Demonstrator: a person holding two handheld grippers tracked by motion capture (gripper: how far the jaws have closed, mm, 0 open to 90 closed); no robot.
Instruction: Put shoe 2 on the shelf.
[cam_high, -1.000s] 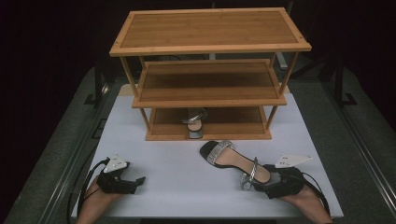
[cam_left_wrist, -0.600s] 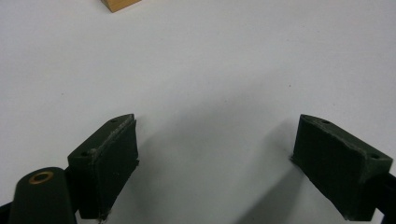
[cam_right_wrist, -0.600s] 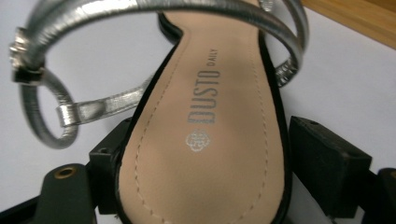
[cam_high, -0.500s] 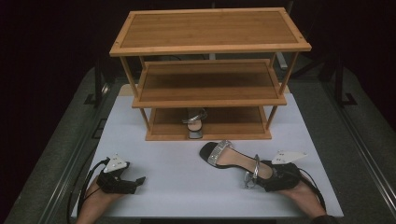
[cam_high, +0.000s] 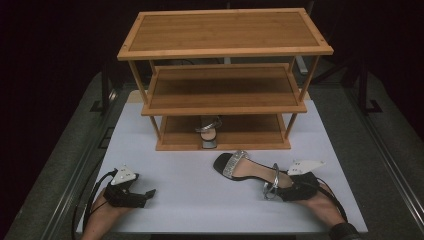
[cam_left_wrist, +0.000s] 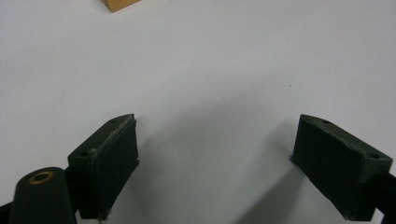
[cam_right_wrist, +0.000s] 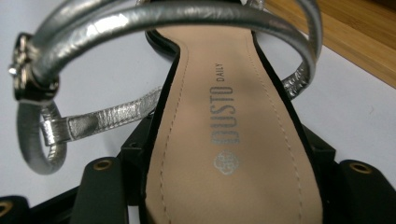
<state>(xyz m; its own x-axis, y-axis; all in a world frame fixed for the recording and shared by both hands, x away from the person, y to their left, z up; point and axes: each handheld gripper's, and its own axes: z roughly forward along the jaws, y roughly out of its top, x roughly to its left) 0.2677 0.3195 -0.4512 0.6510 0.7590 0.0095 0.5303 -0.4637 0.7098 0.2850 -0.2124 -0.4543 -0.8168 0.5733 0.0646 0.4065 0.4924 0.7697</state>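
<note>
A silver-strapped heeled sandal (cam_high: 247, 170) lies on the white table (cam_high: 190, 200), toe toward the wooden shelf (cam_high: 225, 30). My right gripper (cam_high: 282, 189) is shut on its heel end. In the right gripper view the tan insole (cam_right_wrist: 219, 116) runs up between the two black jaws, with the ankle strap (cam_right_wrist: 168, 18) looped above. A matching sandal (cam_high: 209, 131) stands on the lowest shelf board. At the table's front left, my left gripper (cam_high: 147, 194) rests open; its pads (cam_left_wrist: 107, 158) stand wide apart over bare white surface.
The three-tier shelf fills the table's back half, and its base board (cam_high: 225, 145) lies just beyond the held sandal's toe. One corner of it (cam_left_wrist: 119, 4) shows in the left gripper view. Dark rails (cam_high: 385, 150) run along both table sides.
The right gripper and the sandal have shifted very slightly to the left. The left gripper has not moved.
</note>
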